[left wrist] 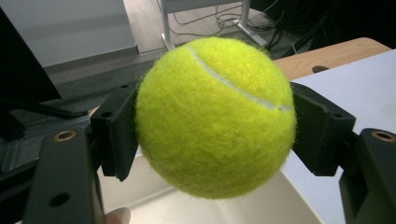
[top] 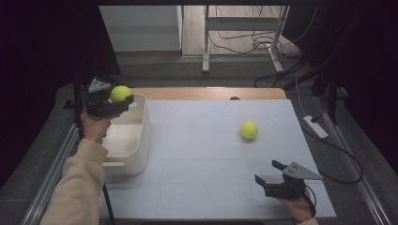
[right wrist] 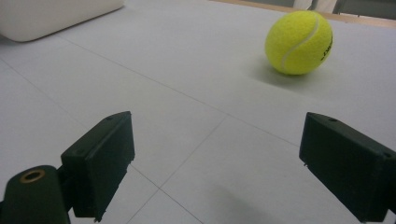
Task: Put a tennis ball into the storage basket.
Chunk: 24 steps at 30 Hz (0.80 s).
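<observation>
Holding a yellow tennis ball (top: 121, 93) between its jaws, the left gripper (top: 112, 101) is above the far end of the white plastic bin (top: 141, 140), which stands at the left edge of the desk (top: 211, 154). In the left gripper view the held tennis ball (left wrist: 215, 116) is pinched from both sides by the black jaws, and the inside of the bin (left wrist: 261, 210) is seen just under it. A second tennis ball (top: 249, 130) lies on the white desk surface, well to the right of the bin and apart from it. The right gripper (top: 274, 176) is near the front edge of the desk, far to the right of the bin, with its jaws spread wide and nothing between them. In the right gripper view this second ball (right wrist: 299, 43) rests on the desk beyond the open jaws, and a corner of the bin (right wrist: 51, 16) shows at the upper left.
</observation>
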Each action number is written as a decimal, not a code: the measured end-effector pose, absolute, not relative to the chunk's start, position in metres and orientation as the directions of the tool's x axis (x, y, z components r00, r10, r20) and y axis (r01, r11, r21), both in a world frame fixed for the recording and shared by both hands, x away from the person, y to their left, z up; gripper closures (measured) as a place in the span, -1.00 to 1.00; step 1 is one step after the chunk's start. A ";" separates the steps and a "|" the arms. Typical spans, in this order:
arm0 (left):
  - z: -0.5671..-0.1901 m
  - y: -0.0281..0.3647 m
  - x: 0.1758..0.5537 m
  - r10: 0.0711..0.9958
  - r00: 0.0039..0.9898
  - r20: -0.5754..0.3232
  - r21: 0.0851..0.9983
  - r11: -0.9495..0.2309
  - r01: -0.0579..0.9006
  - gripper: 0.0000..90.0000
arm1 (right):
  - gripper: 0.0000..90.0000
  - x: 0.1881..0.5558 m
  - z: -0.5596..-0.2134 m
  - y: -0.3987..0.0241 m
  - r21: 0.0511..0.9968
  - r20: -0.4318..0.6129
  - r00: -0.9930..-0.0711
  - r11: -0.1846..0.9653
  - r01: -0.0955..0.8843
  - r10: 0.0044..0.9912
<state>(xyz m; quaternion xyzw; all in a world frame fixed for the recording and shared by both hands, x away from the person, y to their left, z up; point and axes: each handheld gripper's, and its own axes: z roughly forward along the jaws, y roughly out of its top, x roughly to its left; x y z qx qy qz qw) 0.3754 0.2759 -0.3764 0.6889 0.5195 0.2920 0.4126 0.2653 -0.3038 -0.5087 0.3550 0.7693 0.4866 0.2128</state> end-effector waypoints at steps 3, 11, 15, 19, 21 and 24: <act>-0.378 0.280 0.377 0.961 0.275 -0.025 0.867 -0.116 0.484 -0.40 | -0.77 0.266 -0.509 -0.303 0.900 0.017 -0.658 0.275 0.337 0.753; -0.384 0.288 0.384 0.970 0.242 -0.034 0.851 -0.099 0.516 -0.40 | -0.77 0.265 -0.509 -0.304 0.900 0.018 -0.657 0.275 0.339 0.753; -0.387 0.289 0.387 0.971 0.237 -0.033 0.843 -0.100 0.529 -0.40 | -0.77 0.266 -0.509 -0.304 0.900 0.018 -0.657 0.275 0.339 0.753; -0.391 0.291 0.391 0.973 0.230 -0.038 0.830 -0.097 0.549 -0.40 | -0.77 0.266 -0.509 -0.304 0.899 0.017 -0.656 0.276 0.341 0.755; -0.392 0.291 0.392 0.973 0.228 -0.036 0.824 -0.100 0.557 -0.40 | -0.77 0.266 -0.509 -0.304 0.899 0.017 -0.656 0.276 0.341 0.755; -0.394 0.290 0.395 0.974 0.225 -0.026 0.815 -0.110 0.569 -0.40 | -0.77 0.266 -0.509 -0.304 0.898 0.017 -0.656 0.276 0.342 0.755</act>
